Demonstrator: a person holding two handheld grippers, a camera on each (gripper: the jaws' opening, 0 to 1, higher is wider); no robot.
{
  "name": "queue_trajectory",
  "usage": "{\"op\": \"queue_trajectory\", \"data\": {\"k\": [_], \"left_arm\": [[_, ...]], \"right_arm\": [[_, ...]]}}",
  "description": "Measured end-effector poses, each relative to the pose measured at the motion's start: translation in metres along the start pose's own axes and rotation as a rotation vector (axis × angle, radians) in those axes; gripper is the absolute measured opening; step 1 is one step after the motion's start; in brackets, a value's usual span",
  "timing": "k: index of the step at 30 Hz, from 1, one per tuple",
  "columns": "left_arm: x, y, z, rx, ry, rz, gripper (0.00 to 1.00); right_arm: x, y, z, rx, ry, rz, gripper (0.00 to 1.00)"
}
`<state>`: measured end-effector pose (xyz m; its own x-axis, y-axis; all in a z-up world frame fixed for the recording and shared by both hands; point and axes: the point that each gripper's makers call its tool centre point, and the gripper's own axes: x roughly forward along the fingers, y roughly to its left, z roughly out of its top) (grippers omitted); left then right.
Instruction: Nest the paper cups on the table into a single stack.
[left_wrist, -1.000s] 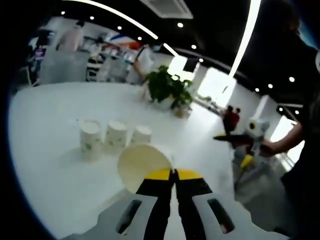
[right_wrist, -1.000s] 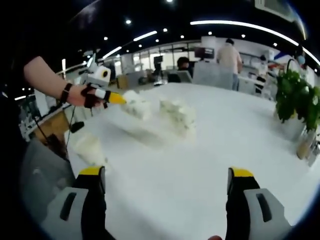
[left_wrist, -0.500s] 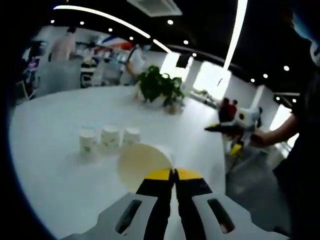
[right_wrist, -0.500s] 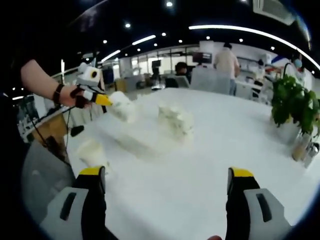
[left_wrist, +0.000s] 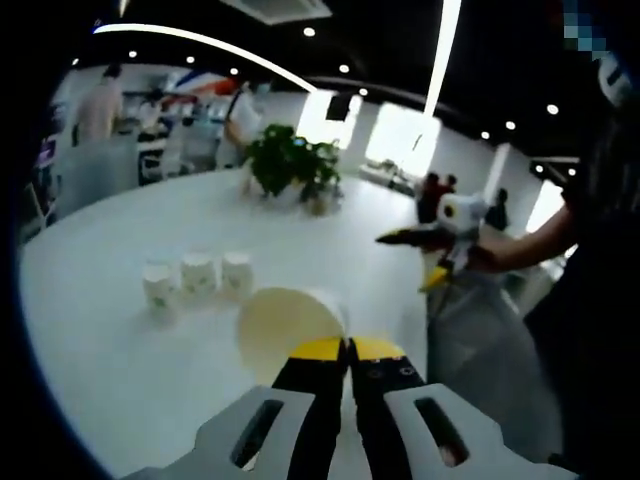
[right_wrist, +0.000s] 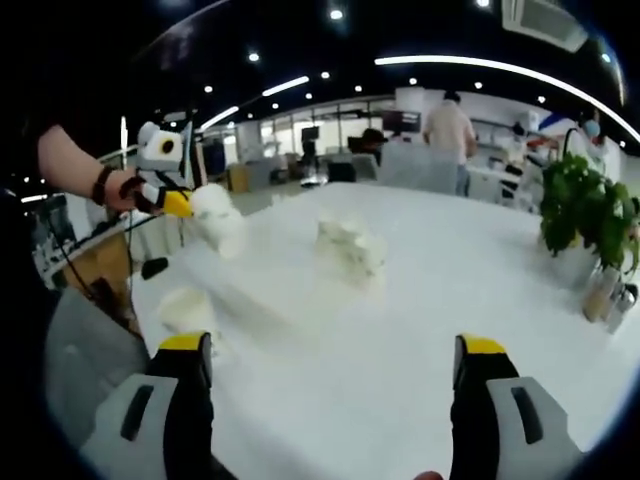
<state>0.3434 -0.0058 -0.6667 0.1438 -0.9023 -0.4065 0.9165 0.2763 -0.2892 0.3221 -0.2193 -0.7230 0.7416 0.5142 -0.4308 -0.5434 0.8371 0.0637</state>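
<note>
My left gripper (left_wrist: 346, 345) is shut on the rim of a white paper cup (left_wrist: 288, 326), whose open mouth faces the camera. Beyond it, three paper cups (left_wrist: 198, 273) stand in a row on the white table (left_wrist: 110, 370). In the right gripper view the left gripper (right_wrist: 178, 203) holds that cup (right_wrist: 216, 218) in the air at the left, over the table's edge. The row of cups (right_wrist: 350, 248) is blurred at mid-table, and another cup (right_wrist: 188, 308) stands near the left edge. My right gripper (right_wrist: 332, 346) is open with nothing between its jaws, and from the left gripper view it (left_wrist: 412, 252) hangs in the air at the right.
A potted plant (left_wrist: 287, 165) stands at the far side of the table, and it (right_wrist: 590, 205) is at the right in the right gripper view. A person's arm (right_wrist: 75, 165) holds the left gripper. People and desks fill the room behind. Bare table lies around the cups.
The left gripper has drawn back from the row of cups with its cup, so they look smaller. In the right gripper view it has moved left and a little up.
</note>
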Motion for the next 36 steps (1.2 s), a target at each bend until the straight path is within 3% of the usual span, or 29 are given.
{"op": "queue_trajectory", "data": {"k": [10,12,15,19,27,36], "left_arm": [[0.002,-0.033,-0.012,0.104,0.092,-0.048,0.00],[0.003,-0.038,-0.018,0.150,0.144,-0.040,0.00],[0.007,-0.049,-0.019,0.154,0.143,-0.054,0.00],[0.011,-0.063,-0.026,0.206,0.185,-0.065,0.00],[0.012,-0.074,-0.043,0.284,0.284,-0.082,0.00],[0.009,-0.072,-0.060,0.386,0.394,-0.087,0.00]], "right_arm": [[-0.001,0.003,-0.005,0.020,-0.008,-0.006,0.99],[-0.002,0.004,-0.005,0.019,-0.009,-0.005,0.99],[-0.003,0.004,-0.005,0.021,-0.014,-0.006,0.99],[-0.006,0.007,-0.008,0.024,-0.013,-0.007,0.99],[-0.010,0.011,-0.015,0.040,-0.020,-0.013,0.99],[-0.010,0.013,-0.021,0.054,-0.016,-0.010,0.98]]}}
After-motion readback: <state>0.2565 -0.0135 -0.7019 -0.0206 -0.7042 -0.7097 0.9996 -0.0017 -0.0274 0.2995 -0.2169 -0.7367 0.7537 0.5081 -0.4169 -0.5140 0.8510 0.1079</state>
